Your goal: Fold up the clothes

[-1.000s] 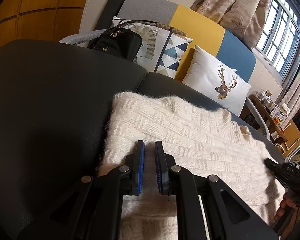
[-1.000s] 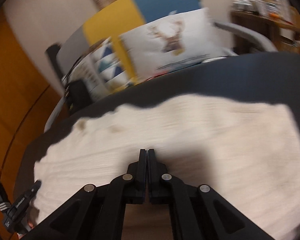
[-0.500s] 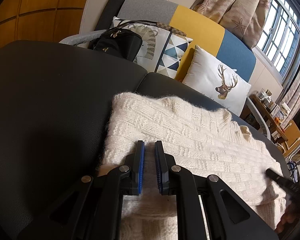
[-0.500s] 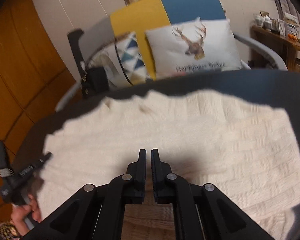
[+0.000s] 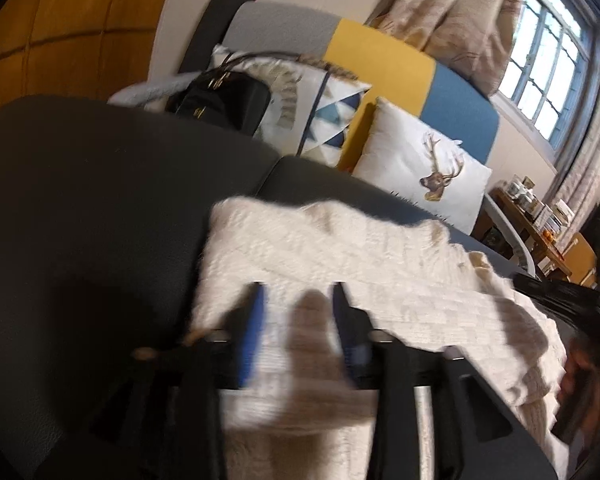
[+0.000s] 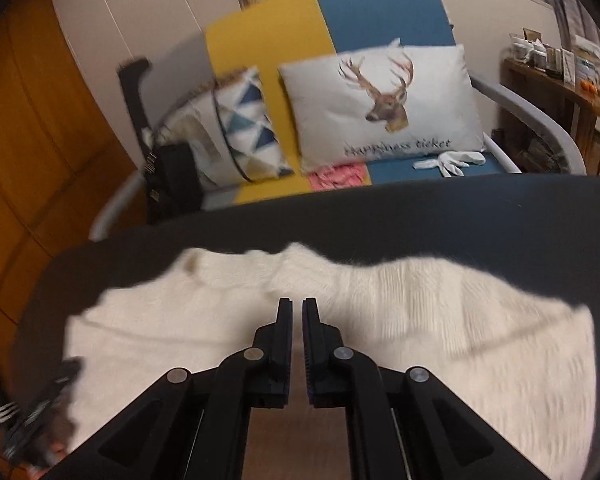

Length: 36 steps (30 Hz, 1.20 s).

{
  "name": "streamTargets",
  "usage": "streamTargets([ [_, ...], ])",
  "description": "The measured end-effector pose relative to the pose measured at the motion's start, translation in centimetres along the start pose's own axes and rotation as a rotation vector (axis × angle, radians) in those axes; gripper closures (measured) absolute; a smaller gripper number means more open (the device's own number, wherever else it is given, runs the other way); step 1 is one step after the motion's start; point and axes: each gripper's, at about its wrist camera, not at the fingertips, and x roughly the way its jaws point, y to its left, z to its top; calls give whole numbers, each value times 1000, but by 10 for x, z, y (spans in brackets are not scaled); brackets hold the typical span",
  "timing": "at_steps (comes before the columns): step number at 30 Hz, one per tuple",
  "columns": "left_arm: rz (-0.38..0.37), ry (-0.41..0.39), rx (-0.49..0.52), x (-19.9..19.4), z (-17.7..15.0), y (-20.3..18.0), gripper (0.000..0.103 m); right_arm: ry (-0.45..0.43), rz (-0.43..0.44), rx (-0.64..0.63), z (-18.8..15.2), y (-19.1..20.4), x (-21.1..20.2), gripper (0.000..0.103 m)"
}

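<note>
A cream knitted sweater (image 5: 380, 264) lies folded flat on a dark leather-like surface (image 5: 80, 200). My left gripper (image 5: 298, 312) hovers over the sweater's left end. Its jaws are opening, and between the blue pads (image 5: 254, 320) only the knit below shows, not gripped. My right gripper (image 6: 297, 308) hangs over the middle of the sweater (image 6: 420, 320). Its jaws are just starting to part, with a narrow slit and nothing in it. Each gripper also shows in the other's view: the right gripper (image 5: 560, 296) at the sweater's right end, the left gripper (image 6: 40, 408) at the lower left, blurred.
Behind the dark surface (image 6: 420, 208) stands a grey, yellow and blue sofa (image 6: 260, 52) with a deer cushion (image 6: 380, 100), a triangle-pattern cushion (image 6: 244, 120) and a black handbag (image 5: 224, 100). A white glove (image 6: 452, 160) and a pink cloth (image 6: 336, 176) lie on its seat. A wooden shelf (image 6: 560, 80) stands right.
The left jaws have spread wide apart over the sweater. The right gripper has drawn back from the sweater, so more of the sofa shows, and its jaws have parted to a slit.
</note>
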Motion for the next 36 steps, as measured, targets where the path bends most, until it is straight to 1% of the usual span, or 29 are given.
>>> streamTargets([
  [2,-7,-8,23,0,0,-5,44,35,-16,-4,5,-3,18,97],
  [4,-6,3,26,3,0,-5,44,76,-29,-13,10,-6,38,98],
  [5,-8,6,21,4,0,-4,44,81,-32,-24,13,-8,43,101],
  [7,-12,7,14,4,0,-3,44,67,-47,-33,17,-14,45,103],
  [11,-15,15,9,5,1,-1,44,19,-30,62,15,-36,43,103],
  [13,-15,18,6,5,1,0,44,26,-38,59,16,-34,40,103],
  [14,-15,18,5,5,2,1,44,28,-46,48,16,-31,36,101],
  [15,-15,19,3,5,2,1,44,22,-37,38,15,-26,29,101],
  [16,-15,20,1,5,2,1,44,12,-6,32,11,-21,22,98],
  [19,-6,23,9,5,2,-1,43,15,96,32,0,-6,11,97],
  [21,6,20,16,3,2,-2,43,37,166,23,-7,8,8,97],
  [23,11,21,25,3,1,-4,40,50,202,-23,-10,31,10,97],
  [27,14,36,24,7,1,-3,39,107,257,-134,-10,86,26,97],
  [32,19,47,14,10,1,-1,39,183,271,-313,-22,158,58,97],
  [35,22,48,5,10,0,1,39,209,254,-383,-23,187,79,98],
  [36,24,48,5,10,0,1,39,209,248,-381,-21,190,83,99],
])
